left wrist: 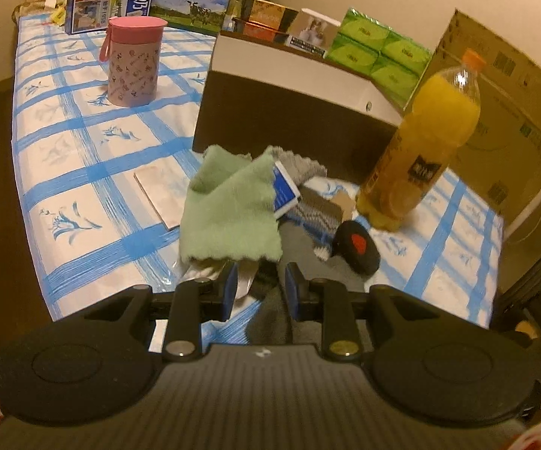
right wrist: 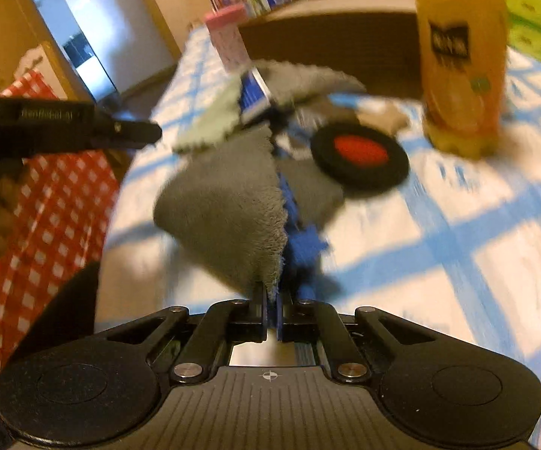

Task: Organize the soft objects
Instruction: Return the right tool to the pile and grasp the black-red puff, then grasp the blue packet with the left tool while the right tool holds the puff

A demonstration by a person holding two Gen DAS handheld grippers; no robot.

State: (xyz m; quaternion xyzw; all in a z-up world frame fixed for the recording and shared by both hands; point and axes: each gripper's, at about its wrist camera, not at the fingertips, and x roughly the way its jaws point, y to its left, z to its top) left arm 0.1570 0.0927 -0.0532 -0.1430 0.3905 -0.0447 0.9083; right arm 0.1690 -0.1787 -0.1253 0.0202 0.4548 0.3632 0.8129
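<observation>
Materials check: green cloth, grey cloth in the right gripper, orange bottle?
Green cloth: looks like microfibre or terry, matte nap, scalloped edge. Grey cloth: same fuzzy pile and zigzag edge, pinched in the shut right gripper. Orange bottle: clear glossy plastic, probably PET; highlights and see-through neck above the drink.

Two cloths, green cloth (left wrist: 229, 206) and grey cloth (right wrist: 225, 210), one orange bottle (left wrist: 424, 138), one pink canister (left wrist: 133, 62)

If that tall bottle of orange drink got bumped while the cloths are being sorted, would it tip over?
Probably hard to topple: the orange drink bottle looks nearly full, so likely heavy. Still, it is tall and narrow and stands on a plastic tablecloth, so a knock near its orange cap might rock it. On its side, its round body would likely roll.
</observation>
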